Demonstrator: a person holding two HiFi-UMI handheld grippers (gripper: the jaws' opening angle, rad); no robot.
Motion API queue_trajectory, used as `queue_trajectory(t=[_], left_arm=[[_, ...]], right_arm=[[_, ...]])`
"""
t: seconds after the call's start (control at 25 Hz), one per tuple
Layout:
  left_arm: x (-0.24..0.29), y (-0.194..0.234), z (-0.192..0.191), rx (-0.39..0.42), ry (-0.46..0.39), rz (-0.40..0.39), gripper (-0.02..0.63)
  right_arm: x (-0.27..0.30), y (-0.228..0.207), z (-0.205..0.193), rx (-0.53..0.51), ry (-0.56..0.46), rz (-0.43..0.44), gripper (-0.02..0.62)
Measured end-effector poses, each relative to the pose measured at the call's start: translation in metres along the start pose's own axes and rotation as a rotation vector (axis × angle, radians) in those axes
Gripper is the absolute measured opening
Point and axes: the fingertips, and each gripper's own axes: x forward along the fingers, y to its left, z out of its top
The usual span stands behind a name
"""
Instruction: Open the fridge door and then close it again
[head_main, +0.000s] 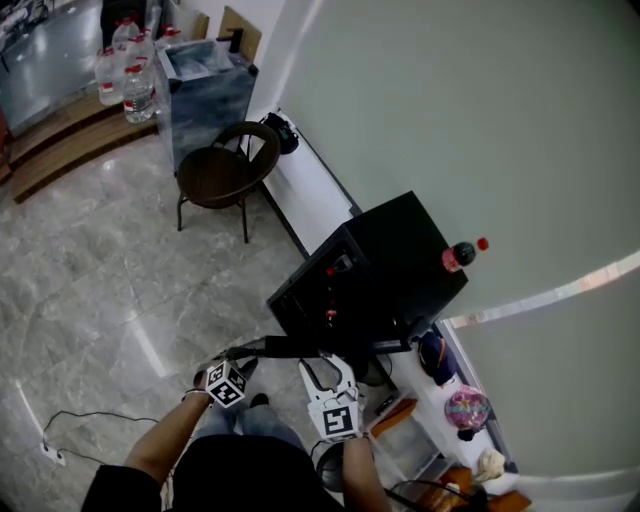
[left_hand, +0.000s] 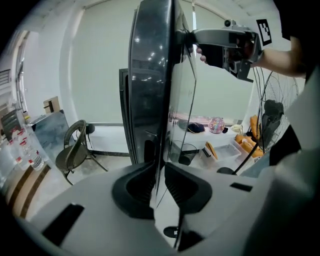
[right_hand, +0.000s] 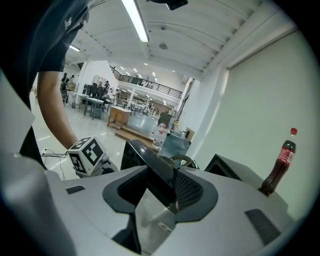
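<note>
Fridge door standing wide open, swung well clear of the black fridge by the wall; opening step apparently complete, closing not yet done. Left gripper pinched almost shut on the door's thin outer edge, right gripper partly closed on its top edge, both positioned for the push back.

Head view: fridge contents too dark and small to identify; person cut off at the bottom edge; bottles at top left too small to count. Left gripper view: door top passes beyond the upper edge. Right gripper view: sticker print blurred and illegible.
</note>
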Motion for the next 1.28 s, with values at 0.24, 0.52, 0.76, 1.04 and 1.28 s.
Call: queue_trajectory(t=[0.24,0.52,0.76,1.04,1.28], left_arm=[[0.020,0.043,0.018,0.009,-0.007,-0.012,0.064],[0.046,0.082,0.034,0.034,0.027,-0.065,0.071],[0.067,0.114,0.057,0.057,0.043,-0.087,0.074],[0.095,0.141,0.082,0.101,0.058,-0.130,0.074],[0.117,0.160,0.103,0.149,0.050,-0.230,0.075]], right_arm=[[0.032,-0.025,0.004,0.047,0.032,-0.066,0.169],[0.063,-0.049,0.003,0.157,0.086,-0.158,0.169],[0.082,-0.077,0.003,0.151,0.122,-0.237,0.167],[0.102,-0.112,0.007,0.225,0.187,-0.335,0.164],[0.117,-0.134,-0.003,0.235,0.264,-0.445,0.167]])
